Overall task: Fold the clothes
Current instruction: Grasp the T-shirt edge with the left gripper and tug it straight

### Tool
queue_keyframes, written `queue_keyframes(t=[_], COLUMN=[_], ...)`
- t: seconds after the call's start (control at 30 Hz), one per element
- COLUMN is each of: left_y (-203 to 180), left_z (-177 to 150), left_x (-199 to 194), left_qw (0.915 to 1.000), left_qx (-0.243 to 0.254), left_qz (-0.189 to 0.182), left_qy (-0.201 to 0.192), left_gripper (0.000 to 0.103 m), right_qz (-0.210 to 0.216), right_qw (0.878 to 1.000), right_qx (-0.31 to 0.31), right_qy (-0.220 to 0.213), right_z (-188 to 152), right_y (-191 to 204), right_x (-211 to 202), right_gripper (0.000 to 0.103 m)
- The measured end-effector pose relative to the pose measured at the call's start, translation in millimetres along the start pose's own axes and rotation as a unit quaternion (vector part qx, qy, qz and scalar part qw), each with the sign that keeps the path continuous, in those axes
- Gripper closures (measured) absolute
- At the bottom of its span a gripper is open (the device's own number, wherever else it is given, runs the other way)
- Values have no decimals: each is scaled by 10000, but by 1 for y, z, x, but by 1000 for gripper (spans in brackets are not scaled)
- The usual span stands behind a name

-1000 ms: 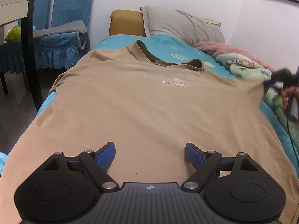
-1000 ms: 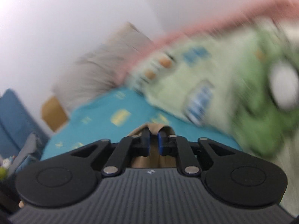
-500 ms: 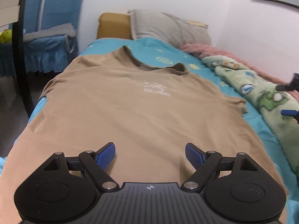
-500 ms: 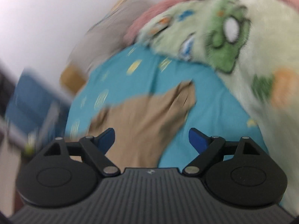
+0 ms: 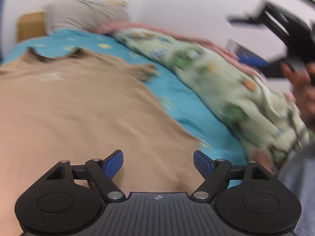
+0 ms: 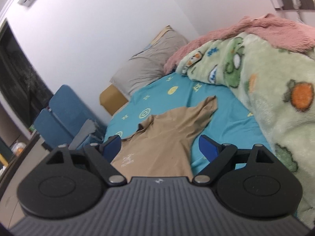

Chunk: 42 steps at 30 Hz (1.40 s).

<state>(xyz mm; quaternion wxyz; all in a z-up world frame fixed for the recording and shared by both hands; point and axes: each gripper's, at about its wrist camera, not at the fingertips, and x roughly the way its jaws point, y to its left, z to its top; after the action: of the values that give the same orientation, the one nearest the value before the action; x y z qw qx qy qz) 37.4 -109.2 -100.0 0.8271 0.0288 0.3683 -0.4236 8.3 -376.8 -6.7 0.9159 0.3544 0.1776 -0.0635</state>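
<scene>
A tan T-shirt (image 5: 78, 106) lies spread flat, front up, on the teal bedsheet (image 5: 185, 98), collar toward the pillow. It also shows in the right wrist view (image 6: 167, 135), with its right sleeve (image 6: 206, 106) lying out on the sheet. My left gripper (image 5: 158, 162) is open and empty, low over the shirt's lower right hem. My right gripper (image 6: 160, 145) is open and empty, held above the shirt's right side. It also shows, blurred, at the upper right of the left wrist view (image 5: 279, 29).
A green cartoon blanket (image 6: 265, 90) and a pink fleece (image 6: 265, 27) are piled along the bed's right side. A grey pillow (image 6: 149, 66) lies at the head. Blue chairs (image 6: 63, 116) stand left of the bed. A wall socket (image 6: 295, 0) is up right.
My right gripper let go of the shirt's right sleeve, opened and rose back from it. My left gripper swung right along the hem, staying open. The sleeve now lies on the sheet.
</scene>
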Motion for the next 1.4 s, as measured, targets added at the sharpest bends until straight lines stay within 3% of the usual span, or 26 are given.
queue_keyframes(t=[0.07, 0.2, 0.27, 0.33, 0.37, 0.4, 0.43, 0.5, 0.63, 0.77, 0.87, 0.93, 1.03, 1.17, 1.33, 1.4], left_y=[-14, -26, -28, -30, -31, -32, -33, -38, -56, -73, -66, -58, -38, -10, 27, 42], left_z=[-5, -15, -19, -21, -22, -23, -23, -20, -13, -16, -13, -9, 1, 16, 31, 34], left_x=[12, 32, 38, 39, 39, 38, 37, 34, 28, 41, 44, 39, 18, -10, -26, -26], left_qw=[9997, 9980, 9972, 9965, 9962, 9960, 9958, 9957, 9916, 9863, 9888, 9924, 9981, 9985, 9900, 9855], left_qx=[101, 179, 214, 324, 384, 426, 458, 513, 578, 555, 395, 271, 27, -217, -692, -860], left_qz=[-128, -214, -199, -251, -315, -367, -413, -487, -1084, -1438, -1305, -1071, -612, 98, 767, 1067], left_qy=[169, 573, 693, 726, 713, 694, 673, 594, 412, 586, 604, 533, 86, -491, -964, -999], left_gripper=[27, 41, 53, 72, 76, 88, 92, 94, 94, 93, 80, 46, 22, 15, 9, 9], right_qz=[72, 77, 80, 90, 101, 114, 125, 145, 161, 169, 154, 202, 337, 532, 513, 492], right_qw=[9996, 9986, 9982, 9977, 9977, 9976, 9977, 9979, 9980, 9981, 9986, 9987, 9980, 9962, 9925, 9856], right_qx=[262, 514, 598, 666, 670, 668, 655, 623, 596, 570, 473, 423, 477, 628, 1033, 1538], right_qy=[-46, -6, 22, 59, 81, 104, 115, 133, 140, 160, 181, 202, 237, 297, 401, 496], right_z=[2, 2, 2, 2, 2, 2, 2, 1, 2, 3, 2, 1, 4, 9, 22, 18], right_y=[-12, -28, -33, -36, -36, -36, -37, -37, -38, -37, -34, -31, -28, -23, -32, -50], right_x=[-3, -6, -5, -3, -3, -2, -1, -1, 1, 2, 3, 3, 11, 28, 100, 137], right_gripper=[15, 15, 15, 15, 15, 15, 15, 15, 15, 15, 15, 15, 15, 14, 15, 14])
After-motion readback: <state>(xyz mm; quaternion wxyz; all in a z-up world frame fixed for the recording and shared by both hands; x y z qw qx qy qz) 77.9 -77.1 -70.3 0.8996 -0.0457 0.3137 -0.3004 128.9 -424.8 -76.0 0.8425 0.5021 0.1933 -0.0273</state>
